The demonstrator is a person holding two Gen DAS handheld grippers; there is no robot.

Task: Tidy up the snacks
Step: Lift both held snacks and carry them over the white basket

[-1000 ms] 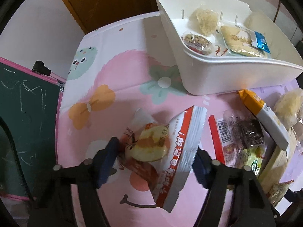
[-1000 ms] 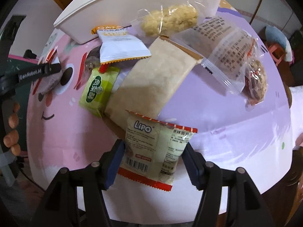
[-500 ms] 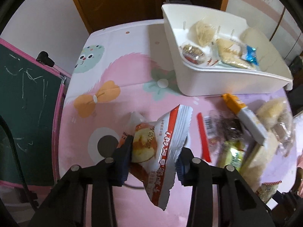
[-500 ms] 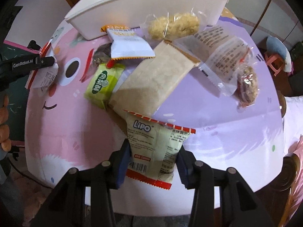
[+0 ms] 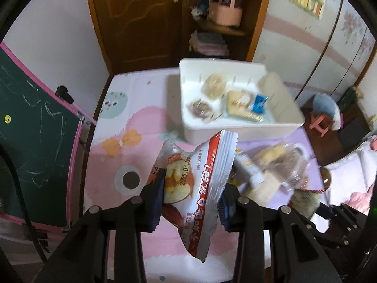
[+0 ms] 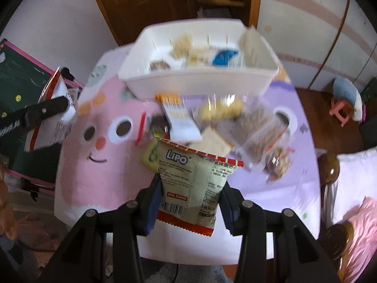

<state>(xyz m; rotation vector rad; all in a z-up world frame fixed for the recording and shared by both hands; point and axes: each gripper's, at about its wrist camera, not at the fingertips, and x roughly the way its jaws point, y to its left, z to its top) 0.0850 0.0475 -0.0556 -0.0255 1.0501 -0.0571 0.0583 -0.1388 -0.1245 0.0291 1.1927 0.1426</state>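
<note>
My left gripper (image 5: 192,202) has just been closing and now pinches a red-and-white snack packet (image 5: 200,188) across its middle, both blue pads pressed into the wrapper; the packet's serrated ends stick out at 12 and 6 o'clock, clear of the table. My right gripper (image 6: 189,200) has likewise just been closing and clamps a pale green Lipo packet (image 6: 193,186) by its sides, the red-striped top edge pointing to 12 o'clock.

Beyond the right jaws, at 12 o'clock, a loose heap of snacks (image 6: 212,122) lies on the tablecloth, blurred, and just behind it stands the white bin (image 6: 198,82), its near wall facing me and its top open. Several packets already lie inside. From the left view the bin (image 5: 240,127) sits at 1 o'clock, its near rim just above my packet's tip.

The pink cartoon tablecloth (image 6: 94,169) is bare at 9 to 10 o'clock. The chalkboard (image 5: 35,141) edges the table's left side.
</note>
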